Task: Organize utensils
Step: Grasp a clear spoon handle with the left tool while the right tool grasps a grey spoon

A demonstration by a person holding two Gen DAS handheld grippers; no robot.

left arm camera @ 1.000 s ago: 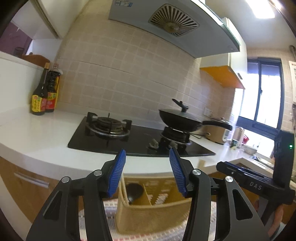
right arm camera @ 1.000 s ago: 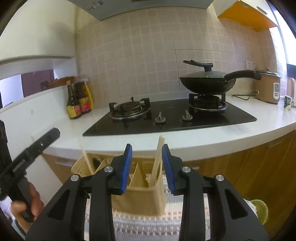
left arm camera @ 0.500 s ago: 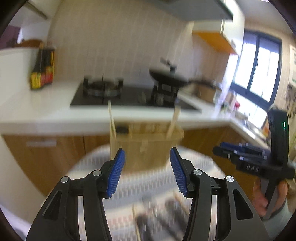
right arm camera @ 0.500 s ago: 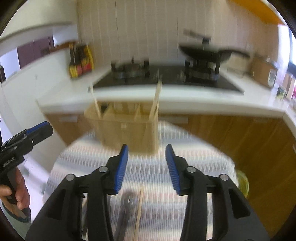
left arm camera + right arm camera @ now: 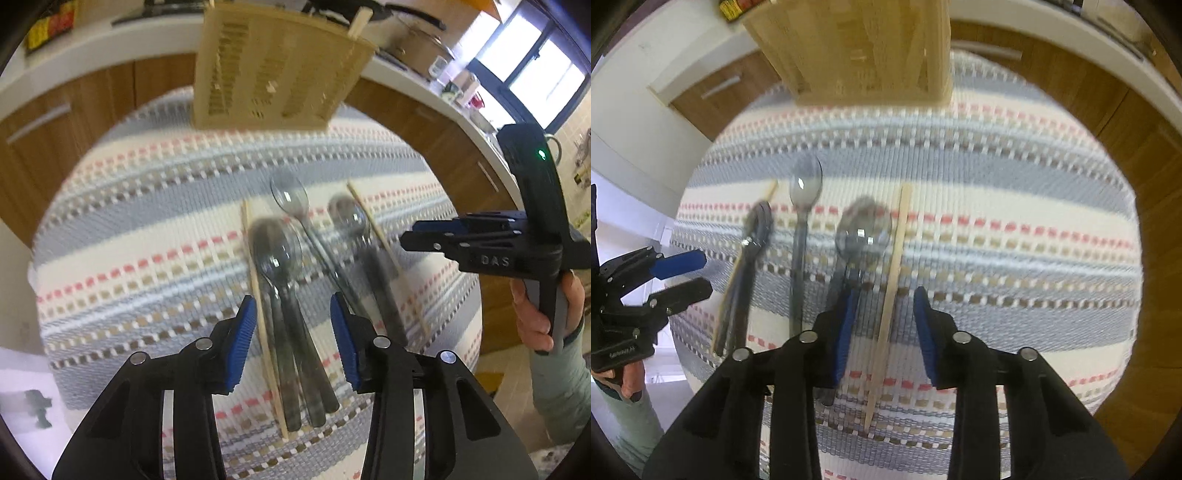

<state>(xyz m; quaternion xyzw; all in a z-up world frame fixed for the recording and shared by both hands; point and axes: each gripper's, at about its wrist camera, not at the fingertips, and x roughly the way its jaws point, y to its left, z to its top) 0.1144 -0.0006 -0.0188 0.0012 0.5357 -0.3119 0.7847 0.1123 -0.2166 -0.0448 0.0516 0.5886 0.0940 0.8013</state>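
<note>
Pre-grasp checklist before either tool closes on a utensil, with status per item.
1. Left tool jaws apart, nothing pinched: ok; they have just been closing.
2. Right tool jaws apart, nothing pinched: ok; also just been closing.
3. Right tool lined up on one item: ok, a single chopstick runs between its jaws.
4. Left tool lined up on one item: not ok, the spoon handles and a chopstick lie bunched under it.
5. Holder upright on the striped cloth, path open: ok.
6. Free compartment in holder: cannot tell.
7. Image sharp enough to aim: not ok, both views blurred.
</note>
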